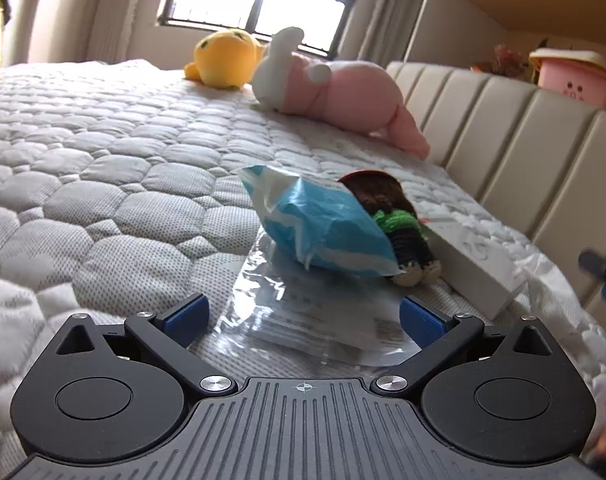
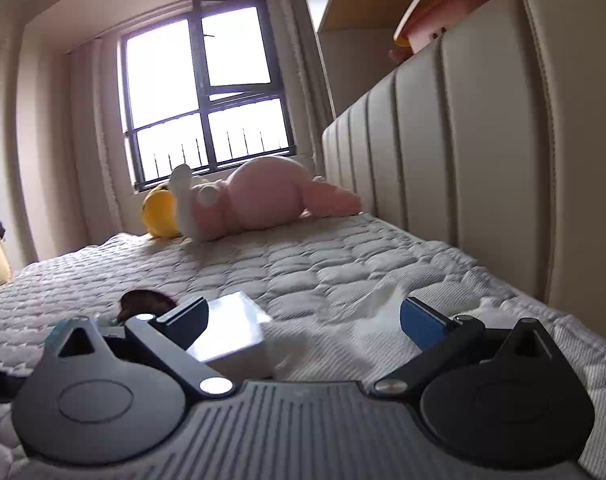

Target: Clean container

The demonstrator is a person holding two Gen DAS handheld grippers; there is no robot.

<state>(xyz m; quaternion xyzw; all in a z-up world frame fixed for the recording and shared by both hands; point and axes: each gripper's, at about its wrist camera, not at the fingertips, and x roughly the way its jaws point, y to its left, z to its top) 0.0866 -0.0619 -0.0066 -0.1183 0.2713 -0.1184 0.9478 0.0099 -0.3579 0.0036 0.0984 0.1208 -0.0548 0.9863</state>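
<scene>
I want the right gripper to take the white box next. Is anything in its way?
Nothing visible blocks it. The white box lies on the mattress directly ahead of the open right gripper, nearer its left finger. A crumpled white tissue lies to the box's right, beside the path rather than across it.

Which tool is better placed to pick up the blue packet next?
Left. The left tool is open and faces the blue packet directly; the right tool faces the white box.
</scene>
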